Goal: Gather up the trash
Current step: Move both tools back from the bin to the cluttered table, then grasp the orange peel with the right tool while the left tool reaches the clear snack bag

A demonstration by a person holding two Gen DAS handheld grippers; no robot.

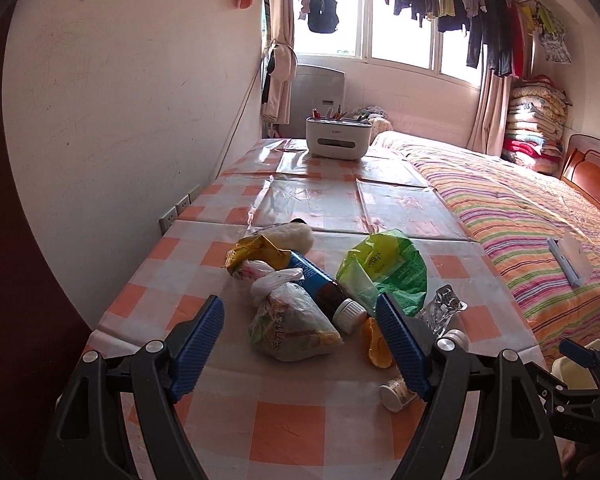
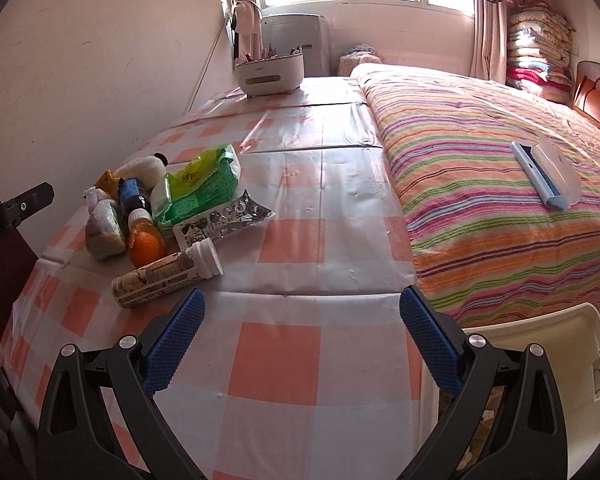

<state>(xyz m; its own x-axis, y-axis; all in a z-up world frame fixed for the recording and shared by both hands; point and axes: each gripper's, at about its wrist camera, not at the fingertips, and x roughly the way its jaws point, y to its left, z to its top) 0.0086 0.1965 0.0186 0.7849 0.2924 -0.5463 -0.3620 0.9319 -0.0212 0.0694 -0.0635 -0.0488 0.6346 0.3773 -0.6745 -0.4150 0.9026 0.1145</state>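
One heap of trash [image 1: 300,292] lies on the checked counter [image 2: 276,360]: crumpled bags, two bottles, one orange. Both hand-held grippers, left [image 1: 300,344] and right [image 2: 300,344], stand apart, empty.

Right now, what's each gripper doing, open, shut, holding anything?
Left gripper: open, nothing gripped, hanging over the trash pile.
Right gripper: open wide, empty, over the checked tablecloth.

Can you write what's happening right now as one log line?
left tool: open, empty, facing trash pile | right tool: open, empty | bin: beside table
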